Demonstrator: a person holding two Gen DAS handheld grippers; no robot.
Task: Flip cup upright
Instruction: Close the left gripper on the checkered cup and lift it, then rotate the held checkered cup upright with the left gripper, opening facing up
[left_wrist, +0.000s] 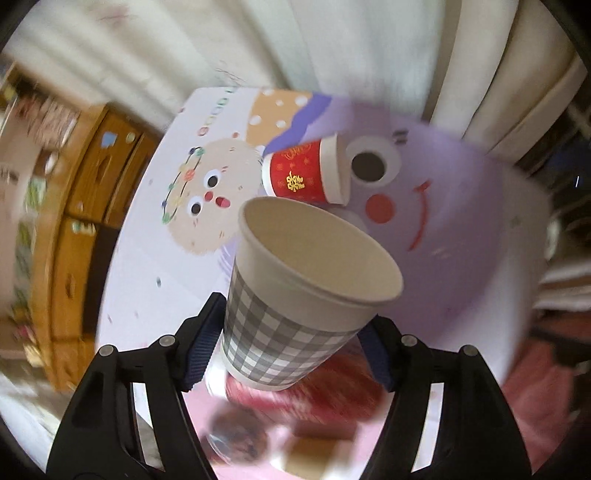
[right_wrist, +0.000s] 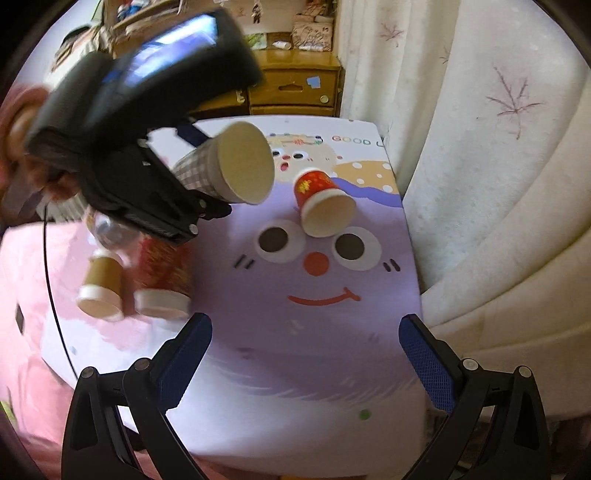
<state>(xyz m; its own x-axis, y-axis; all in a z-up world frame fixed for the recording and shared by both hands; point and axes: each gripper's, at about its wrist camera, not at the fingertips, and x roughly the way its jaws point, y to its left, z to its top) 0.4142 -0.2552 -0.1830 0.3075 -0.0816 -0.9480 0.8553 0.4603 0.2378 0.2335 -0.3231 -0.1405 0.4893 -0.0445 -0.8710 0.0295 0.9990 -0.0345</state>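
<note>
Left tool (left_wrist: 288, 350) clamps checked cup (left_wrist: 295, 306) low on its wall, blue pads (left_wrist: 201, 354) pressed on both sides. Cup lifted off bench (left_wrist: 461, 258), tilted, open mouth facing up and toward camera, inside empty. Behind it, red cup (left_wrist: 303, 173) lies on its side on the bench, white rim to the right, just beside a cartoon eye print. Bench top has purple smiling face and a beige face. Wooden drawers (left_wrist: 85, 221) at left, white curtain (left_wrist: 332, 44) behind. Below the held cup, blurred red and brown shapes, cannot tell what.
</note>
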